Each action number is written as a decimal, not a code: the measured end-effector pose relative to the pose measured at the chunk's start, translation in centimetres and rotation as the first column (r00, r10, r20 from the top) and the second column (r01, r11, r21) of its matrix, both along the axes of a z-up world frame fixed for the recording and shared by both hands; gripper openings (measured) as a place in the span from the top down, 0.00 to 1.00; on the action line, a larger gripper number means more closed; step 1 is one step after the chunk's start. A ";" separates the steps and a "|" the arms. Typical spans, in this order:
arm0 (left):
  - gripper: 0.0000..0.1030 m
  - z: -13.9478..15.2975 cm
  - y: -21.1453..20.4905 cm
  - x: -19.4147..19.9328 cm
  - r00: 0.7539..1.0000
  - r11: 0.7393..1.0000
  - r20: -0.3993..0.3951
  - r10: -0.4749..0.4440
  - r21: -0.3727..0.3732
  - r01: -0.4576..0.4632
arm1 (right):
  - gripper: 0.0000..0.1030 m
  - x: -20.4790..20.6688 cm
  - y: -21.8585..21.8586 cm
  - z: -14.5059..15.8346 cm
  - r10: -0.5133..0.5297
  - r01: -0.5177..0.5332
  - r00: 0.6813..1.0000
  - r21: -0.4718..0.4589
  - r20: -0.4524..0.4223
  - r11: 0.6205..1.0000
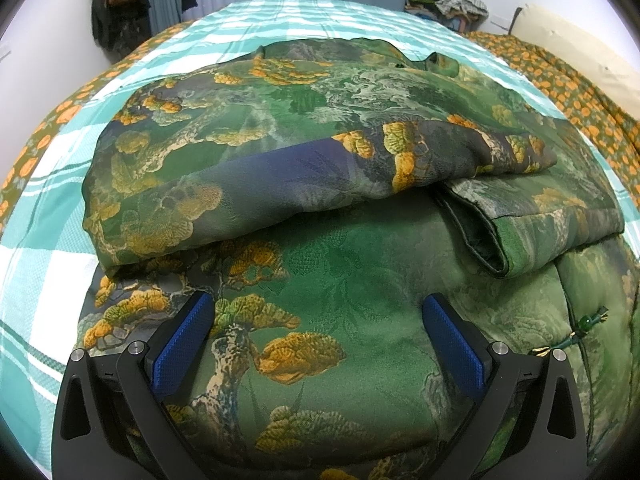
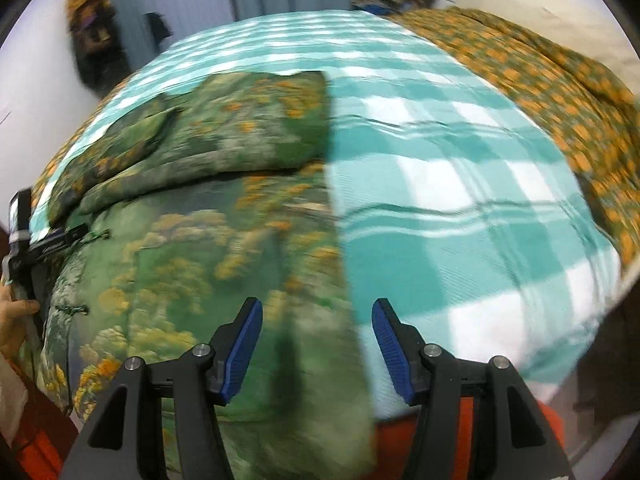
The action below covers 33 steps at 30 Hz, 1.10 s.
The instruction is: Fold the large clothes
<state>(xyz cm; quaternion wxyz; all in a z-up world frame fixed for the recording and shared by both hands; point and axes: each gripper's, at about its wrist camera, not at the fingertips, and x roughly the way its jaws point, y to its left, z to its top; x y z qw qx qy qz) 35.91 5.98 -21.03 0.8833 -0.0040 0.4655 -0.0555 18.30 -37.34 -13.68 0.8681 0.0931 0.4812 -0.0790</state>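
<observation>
A large green padded jacket (image 1: 328, 248) with orange pine-tree print lies on a teal-and-white checked bed cover (image 1: 52, 264). Both sleeves are folded across its body; one cuff (image 1: 492, 240) opens toward me at the right. My left gripper (image 1: 316, 312) is open and empty, low over the jacket's near part. In the blurred right wrist view the jacket (image 2: 192, 248) fills the left half, its straight right edge running down the middle. My right gripper (image 2: 318, 320) is open and empty, its fingers astride that edge above the near hem.
An orange-dotted green quilt (image 2: 560, 92) lies along the bed's right side, with a cream pillow (image 1: 580, 52) beyond. A pile of clothes (image 1: 448, 0) sits at the far end. Dark garments (image 1: 116, 8) hang on the wall by the curtains. The left gripper's handle (image 2: 24, 240) shows at the left edge.
</observation>
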 end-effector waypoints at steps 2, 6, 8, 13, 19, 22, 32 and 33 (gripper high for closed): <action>0.00 0.2 0.0 0.0 0.999 1.000 -0.034 0.006 -0.006 -0.007 | 0.43 -0.7 -1.1 -0.1 -0.038 0.038 0.999 0.012 -0.003 0.999; 0.01 1.0 0.4 -0.2 0.994 0.999 -0.111 -0.017 -0.035 0.014 | 0.43 -1.2 -2.0 -0.6 -0.067 0.067 0.998 0.061 -0.006 0.996; 0.02 2.5 1.4 -1.5 0.994 0.996 -0.102 -0.046 -0.086 0.037 | 0.43 -1.2 -2.0 -0.6 -0.050 0.050 0.999 0.082 -0.004 0.995; 0.01 9.1 8.3 -8.7 0.997 0.982 -0.017 -0.069 -0.175 0.065 | 0.43 -1.1 -2.5 0.2 0.038 -0.037 0.999 0.071 -0.004 0.997; 0.01 9.9 14.6 -14.6 0.983 0.954 -0.158 -0.091 -0.298 0.040 | 0.43 -1.2 -4.3 -0.5 0.165 -0.152 0.980 0.116 -0.111 0.982; 0.01 7.9 14.9 -15.6 0.973 0.941 -0.211 -0.094 -0.339 0.017 | 0.43 -1.3 -4.5 -1.9 0.203 -0.175 0.965 0.170 -0.164 0.970; 0.01 3.7 11.7 -15.7 0.940 0.936 -0.313 -0.135 -0.352 0.017 | 0.43 -0.9 -2.4 -4.8 0.336 -0.269 0.910 0.270 -0.245 0.925; 0.01 3.7 11.7 -15.9 0.939 0.934 -0.311 -0.145 -0.355 0.027 | 0.43 -0.7 -2.1 -5.1 0.356 -0.282 0.900 0.285 -0.253 0.916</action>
